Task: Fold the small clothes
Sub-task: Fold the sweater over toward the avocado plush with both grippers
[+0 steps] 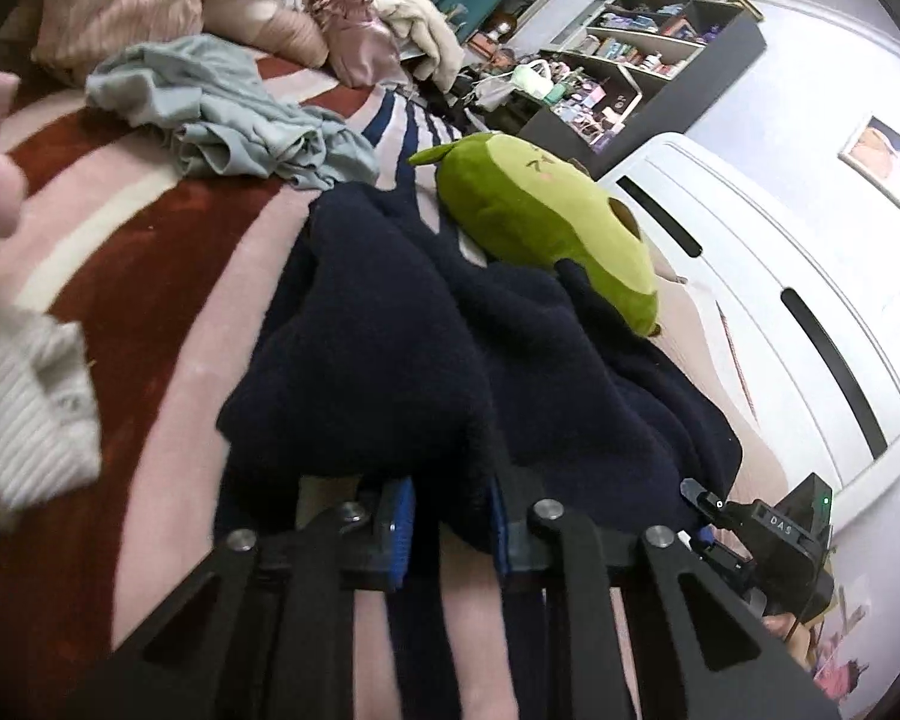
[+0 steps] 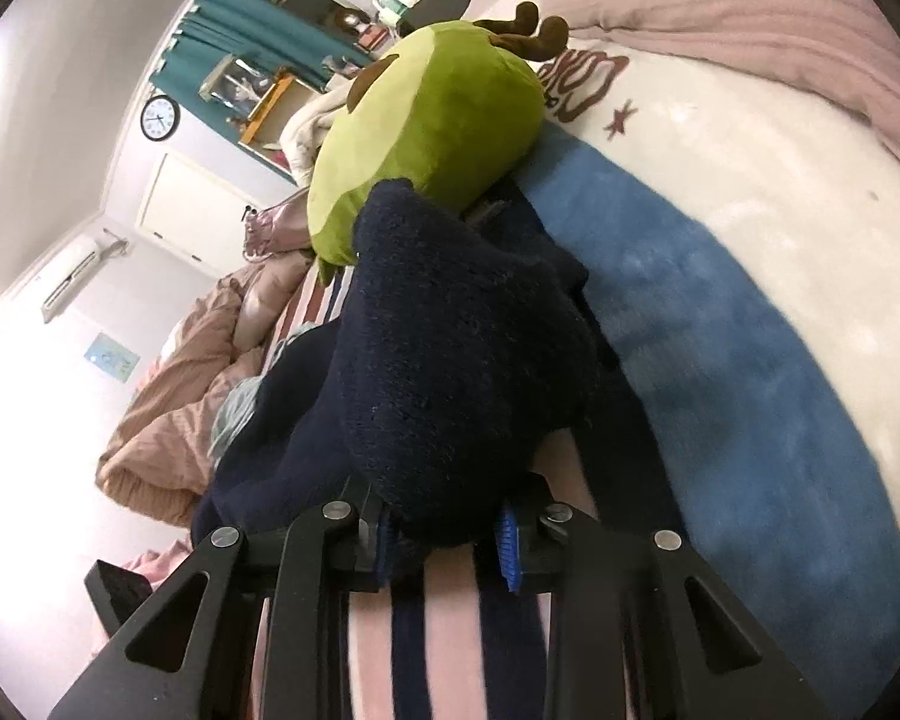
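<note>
Your left gripper (image 1: pixel 450 516) is clamped on the near edge of one dark navy knitted garment (image 1: pixel 390 330), and your right gripper (image 2: pixel 447 540) pinches another bunched part of it. The garment lies on the striped pink, red and navy bed cover (image 1: pixel 168 276), its long axis running away from you toward the far right, its far end touching one green avocado-shaped plush toy (image 1: pixel 534 210). One crumpled pale blue garment (image 1: pixel 228 114) lies farther left.

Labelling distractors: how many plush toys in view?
1. The green plush toy lies on the bed just beyond the navy garment. More could hide among the bedding piles.
</note>
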Action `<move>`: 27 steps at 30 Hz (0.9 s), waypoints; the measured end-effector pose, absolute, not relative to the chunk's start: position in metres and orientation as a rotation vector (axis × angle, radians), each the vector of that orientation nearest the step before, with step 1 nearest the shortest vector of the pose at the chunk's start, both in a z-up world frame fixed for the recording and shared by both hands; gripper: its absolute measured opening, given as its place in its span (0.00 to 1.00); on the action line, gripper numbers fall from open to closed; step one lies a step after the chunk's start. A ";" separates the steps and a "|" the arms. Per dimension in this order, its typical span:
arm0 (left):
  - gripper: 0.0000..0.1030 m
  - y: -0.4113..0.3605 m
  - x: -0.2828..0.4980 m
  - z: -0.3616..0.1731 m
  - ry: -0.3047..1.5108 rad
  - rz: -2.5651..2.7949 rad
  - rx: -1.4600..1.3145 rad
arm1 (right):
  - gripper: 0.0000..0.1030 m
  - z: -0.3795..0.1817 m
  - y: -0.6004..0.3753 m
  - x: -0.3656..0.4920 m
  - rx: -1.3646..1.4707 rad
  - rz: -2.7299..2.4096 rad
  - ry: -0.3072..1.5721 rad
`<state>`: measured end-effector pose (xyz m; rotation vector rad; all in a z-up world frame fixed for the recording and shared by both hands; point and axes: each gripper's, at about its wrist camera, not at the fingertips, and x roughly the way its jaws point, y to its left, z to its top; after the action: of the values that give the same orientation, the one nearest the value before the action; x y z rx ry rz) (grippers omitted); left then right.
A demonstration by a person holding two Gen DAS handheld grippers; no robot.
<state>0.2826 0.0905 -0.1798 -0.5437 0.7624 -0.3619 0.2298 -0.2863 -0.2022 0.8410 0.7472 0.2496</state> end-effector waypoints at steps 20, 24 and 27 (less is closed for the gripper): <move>0.84 0.081 0.253 -0.202 0.839 -0.449 -0.616 | 0.37 -0.176 -0.237 0.167 0.411 0.507 0.967; 0.84 0.081 0.273 -0.209 0.838 -0.425 -0.664 | 0.37 -0.147 -0.223 0.184 0.296 0.519 0.884; 0.84 0.081 0.287 -0.210 0.827 -0.407 -0.684 | 0.17 -0.135 -0.220 0.207 0.223 0.490 0.821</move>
<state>0.2875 0.0809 -0.2103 -0.6844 0.8272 -0.4074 0.2071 -0.2201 -0.1346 0.2230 0.8206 0.4902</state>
